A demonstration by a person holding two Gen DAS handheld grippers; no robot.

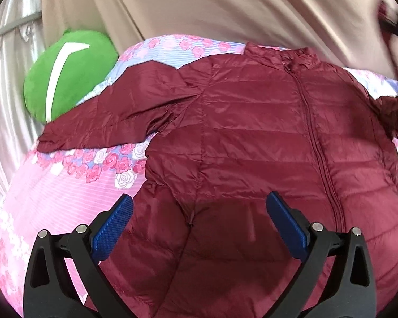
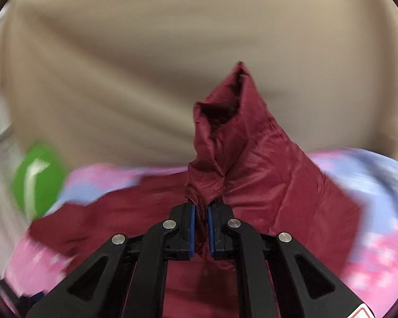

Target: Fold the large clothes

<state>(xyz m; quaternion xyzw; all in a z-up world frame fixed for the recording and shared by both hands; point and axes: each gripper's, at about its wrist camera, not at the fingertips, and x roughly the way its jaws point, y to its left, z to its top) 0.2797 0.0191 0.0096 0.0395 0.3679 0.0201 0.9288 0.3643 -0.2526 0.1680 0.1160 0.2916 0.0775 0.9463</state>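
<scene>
Maroon jacket (image 1: 252,137) spread on floral bedding (image 1: 66,185).
Right gripper (image 2: 201,206) clamps its sleeve (image 2: 225,137); left gripper (image 1: 199,204) hovers agape above hem.

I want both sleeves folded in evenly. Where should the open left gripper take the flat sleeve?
Take the flat sleeve at its cuff end, beside the green cushion, coming in from its outer edge. It lies spread on the floral bedding, so the left gripper can pinch that free edge.
</scene>
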